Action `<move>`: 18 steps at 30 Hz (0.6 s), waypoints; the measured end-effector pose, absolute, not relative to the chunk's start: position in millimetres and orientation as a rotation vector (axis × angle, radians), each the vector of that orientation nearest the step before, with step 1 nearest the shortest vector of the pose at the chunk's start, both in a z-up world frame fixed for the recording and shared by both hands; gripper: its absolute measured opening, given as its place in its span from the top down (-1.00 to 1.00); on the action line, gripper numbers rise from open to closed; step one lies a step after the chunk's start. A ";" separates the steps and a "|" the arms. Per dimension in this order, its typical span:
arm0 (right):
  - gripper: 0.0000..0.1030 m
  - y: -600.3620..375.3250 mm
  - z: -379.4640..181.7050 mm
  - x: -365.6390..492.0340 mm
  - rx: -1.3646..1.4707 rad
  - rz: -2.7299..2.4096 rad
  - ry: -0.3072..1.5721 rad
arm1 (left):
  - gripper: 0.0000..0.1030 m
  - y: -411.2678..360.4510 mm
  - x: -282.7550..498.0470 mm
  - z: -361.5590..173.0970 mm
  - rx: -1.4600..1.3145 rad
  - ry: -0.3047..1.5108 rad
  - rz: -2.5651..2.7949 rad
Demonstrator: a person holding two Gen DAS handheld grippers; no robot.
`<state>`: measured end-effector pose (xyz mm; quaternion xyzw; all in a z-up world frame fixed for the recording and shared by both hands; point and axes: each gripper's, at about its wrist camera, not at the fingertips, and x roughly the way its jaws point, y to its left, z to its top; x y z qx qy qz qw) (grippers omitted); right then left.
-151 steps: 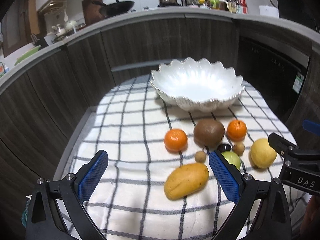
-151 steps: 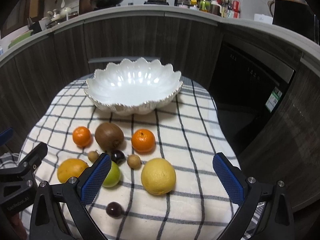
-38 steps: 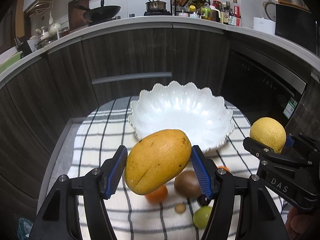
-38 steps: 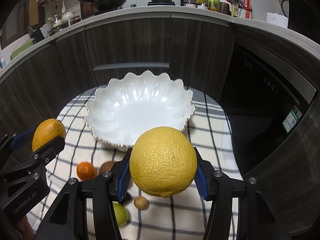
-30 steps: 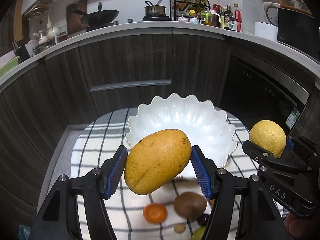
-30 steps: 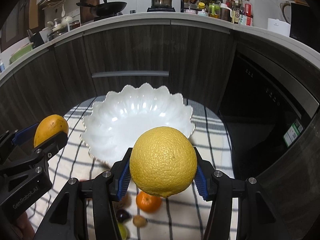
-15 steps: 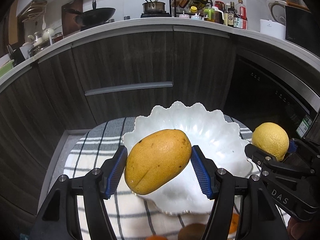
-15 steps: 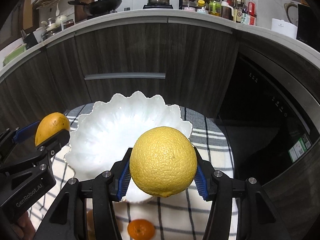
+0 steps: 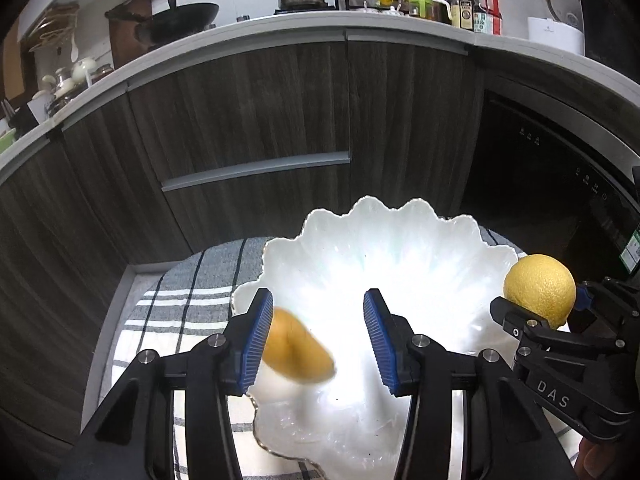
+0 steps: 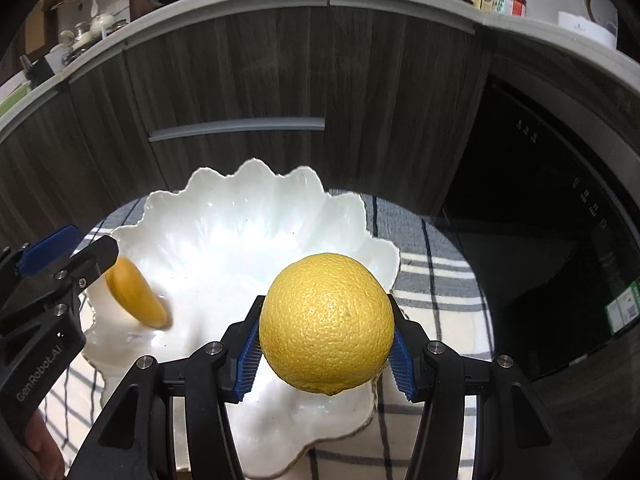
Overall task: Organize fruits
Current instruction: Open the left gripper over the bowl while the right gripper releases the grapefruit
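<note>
The white scalloped bowl (image 9: pixel 400 240) (image 10: pixel 240 232) lies right below both grippers. An orange-yellow mango (image 9: pixel 298 354) (image 10: pixel 136 296), blurred by motion, is inside the bowl at its left side. It sits below my left gripper (image 9: pixel 318 296) (image 10: pixel 68 252), whose jaws are closing. The blue pads do not press on it, and the right pad stands well apart from it. My right gripper (image 10: pixel 326 320) (image 9: pixel 542 302) is shut on a large yellow citrus fruit (image 10: pixel 326 280) (image 9: pixel 538 284), held above the bowl's right rim.
A black-and-white checked cloth (image 9: pixel 180 308) (image 10: pixel 440 264) lies under the bowl. Dark wood cabinets with a grey drawer handle (image 9: pixel 256 170) stand close behind, with a black appliance front (image 9: pixel 560 160) to the right. Part of a hand (image 10: pixel 40 448) shows at the lower left.
The mango has left the left gripper's pads and dropped into the bowl. Both grippers moved forward and down over the bowl. The fruits on the cloth have gone out of view.
</note>
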<state>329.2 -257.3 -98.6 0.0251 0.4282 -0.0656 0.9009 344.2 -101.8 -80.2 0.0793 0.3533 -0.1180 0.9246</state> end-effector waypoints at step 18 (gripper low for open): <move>-0.51 -254.5 -71.0 316.7 0.017 -0.180 0.807 | -0.77 -86.5 325.3 -56.5 0.153 0.664 -0.157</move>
